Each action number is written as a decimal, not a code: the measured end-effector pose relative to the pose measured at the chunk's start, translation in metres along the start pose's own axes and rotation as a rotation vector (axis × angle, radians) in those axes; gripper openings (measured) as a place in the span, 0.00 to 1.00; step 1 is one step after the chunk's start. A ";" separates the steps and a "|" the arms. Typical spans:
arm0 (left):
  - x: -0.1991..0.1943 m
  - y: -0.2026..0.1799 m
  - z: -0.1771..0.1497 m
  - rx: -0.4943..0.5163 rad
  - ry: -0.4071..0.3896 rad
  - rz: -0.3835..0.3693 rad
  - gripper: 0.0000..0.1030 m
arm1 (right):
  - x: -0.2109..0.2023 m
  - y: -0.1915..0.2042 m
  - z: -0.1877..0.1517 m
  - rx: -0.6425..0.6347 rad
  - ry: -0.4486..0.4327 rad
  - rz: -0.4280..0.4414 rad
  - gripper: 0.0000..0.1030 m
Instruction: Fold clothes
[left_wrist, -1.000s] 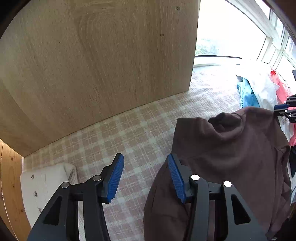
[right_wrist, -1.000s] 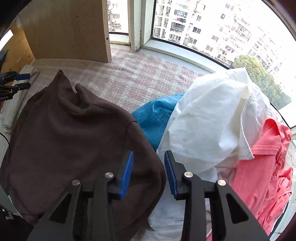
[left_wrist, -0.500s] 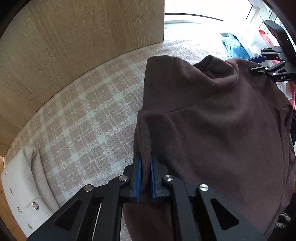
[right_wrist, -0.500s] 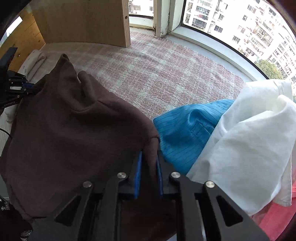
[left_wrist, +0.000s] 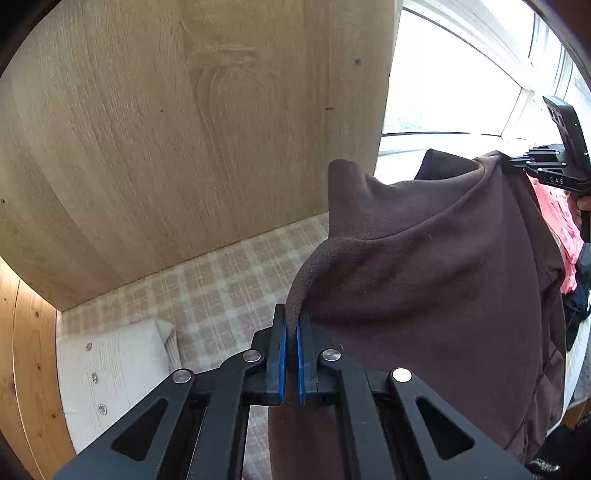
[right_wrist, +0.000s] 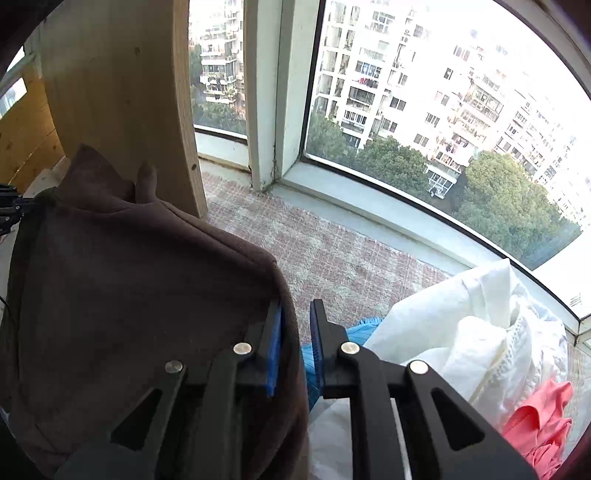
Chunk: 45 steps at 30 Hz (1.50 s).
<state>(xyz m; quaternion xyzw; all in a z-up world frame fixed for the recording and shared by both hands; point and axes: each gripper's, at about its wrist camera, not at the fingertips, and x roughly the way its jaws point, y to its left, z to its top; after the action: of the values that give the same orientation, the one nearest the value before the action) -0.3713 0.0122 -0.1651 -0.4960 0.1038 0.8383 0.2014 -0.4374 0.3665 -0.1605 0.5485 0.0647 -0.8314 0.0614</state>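
the brown fleece top (left_wrist: 436, 280) hangs stretched between the two grippers, lifted above the pink-and-cream checked bed cover (left_wrist: 221, 288). the left gripper (left_wrist: 290, 332) is clamped tight on one shoulder edge of the top, its blue pads pressed together with the fabric pinched between them and the rest of the garment draping down to the right. the right gripper (right_wrist: 295, 332) has the other shoulder edge between its blue pads; its jaws are opening, a clear gap shows on the right-hand pad's side, and the cloth lies against the left-hand pad. the collar of the top stands up between the two grips. a pale wooden panel (left_wrist: 177, 140) rises behind the bed's far-left edge, and a folded white garment (left_wrist: 110, 369) with small studs lies at the bed's left edge beside it. toward the bed's right edge, near the window (right_wrist: 424, 110), sits a heap of a white shirt (right_wrist: 461, 332), a blue garment (right_wrist: 354, 332) and a coral-pink garment (right_wrist: 543, 424).
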 end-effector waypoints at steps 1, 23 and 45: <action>0.018 0.001 0.003 -0.004 0.046 0.032 0.08 | 0.016 -0.003 0.002 0.034 0.071 0.009 0.14; -0.096 -0.101 -0.284 -0.069 0.293 0.041 0.35 | -0.103 0.054 -0.374 0.374 0.130 0.277 0.42; -0.192 -0.026 -0.256 -0.244 0.043 0.196 0.03 | -0.168 0.012 -0.336 0.353 -0.123 -0.015 0.09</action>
<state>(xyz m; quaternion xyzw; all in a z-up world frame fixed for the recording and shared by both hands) -0.0756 -0.1054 -0.1210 -0.5222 0.0534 0.8494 0.0546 -0.0663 0.4185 -0.1371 0.4986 -0.0821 -0.8621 -0.0383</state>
